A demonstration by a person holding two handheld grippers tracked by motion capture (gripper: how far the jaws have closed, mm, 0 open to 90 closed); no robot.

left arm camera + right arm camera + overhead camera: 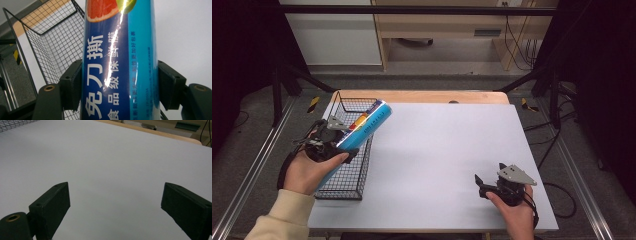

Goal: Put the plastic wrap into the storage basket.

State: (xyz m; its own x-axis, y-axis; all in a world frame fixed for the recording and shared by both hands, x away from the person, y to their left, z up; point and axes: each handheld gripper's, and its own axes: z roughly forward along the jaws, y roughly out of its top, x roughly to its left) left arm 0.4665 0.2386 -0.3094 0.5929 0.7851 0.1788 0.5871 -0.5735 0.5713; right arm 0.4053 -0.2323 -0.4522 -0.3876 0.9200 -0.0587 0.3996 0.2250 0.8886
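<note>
Your left gripper (343, 146) clamped low on blue tube (362, 129), left of frame, tilted over wire basket (343, 186): glossy wrap may slip, top-heavy end may swing, snag rim; right gripper (484, 181) jaws apart, idle on counter (442, 150)

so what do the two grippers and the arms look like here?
Both grippers, left and right, are black, with two blocky rectangular jaws, brass-coloured screw inserts at the jaw bases and a grey three-cornered plate on top. A black cable trails from each. The left arm wears a cream sleeve.

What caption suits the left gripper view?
Black fingers clamp a blue cardboard cling-film tube beside a black wire basket.
</note>
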